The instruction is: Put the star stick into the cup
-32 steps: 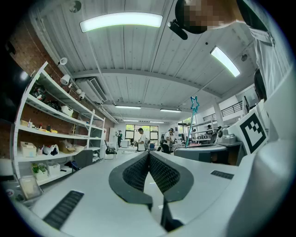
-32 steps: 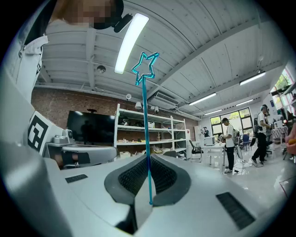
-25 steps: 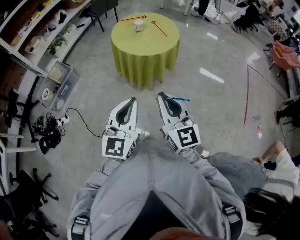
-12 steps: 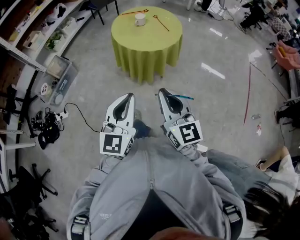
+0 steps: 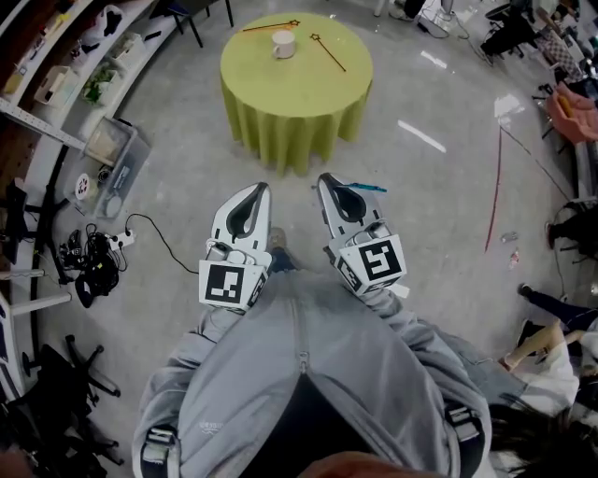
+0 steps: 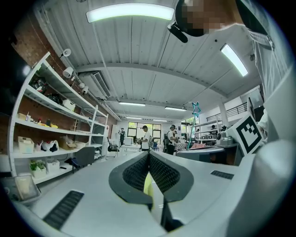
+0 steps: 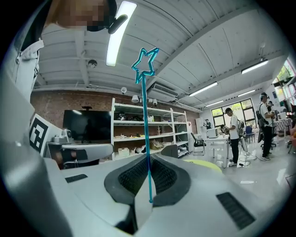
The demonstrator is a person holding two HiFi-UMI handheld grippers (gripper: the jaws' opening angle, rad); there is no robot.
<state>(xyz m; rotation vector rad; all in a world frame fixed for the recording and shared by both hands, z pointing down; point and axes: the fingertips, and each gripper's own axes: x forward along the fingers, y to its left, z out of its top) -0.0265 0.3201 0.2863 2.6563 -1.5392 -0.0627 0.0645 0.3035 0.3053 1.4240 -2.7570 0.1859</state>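
The star stick [image 7: 147,139] is thin and bright blue, with an open star shape at its top end. The right gripper [image 7: 148,158] is holding it: its two jaws are pressing together on the bottom part of the stick, and the stick is standing straight up out of them. In the head view the stick [image 5: 366,188] is poking out sideways from the right gripper [image 5: 330,180], pointing to the right, over the floor and well apart from the cup [image 5: 282,43].

The left gripper [image 6: 149,155] is holding nothing. Its jaws are closed against each other at the tips. Both grippers are sitting side by side low in front of the person, near each other but not touching, with their tips pointing toward the table [image 5: 299,103]. The left gripper [image 5: 256,190] is just left of the right one. Grey sleeves [image 5: 299,373] are reaching down to them.

The white cup is standing on the round table, which is wearing a yellow-green cloth. Two more sticks are lying on the cloth: one [image 5: 269,26] behind the cup and one [image 5: 330,53] to its right. Bare grey floor is lying between the grippers and the table.

On the left, shelves [image 5: 65,75] are running along the wall, with a clear box [image 5: 110,154] and a tangle of cables [image 5: 98,257] on the floor beside them. A thin red line [image 5: 492,187] is running across the floor on the right.
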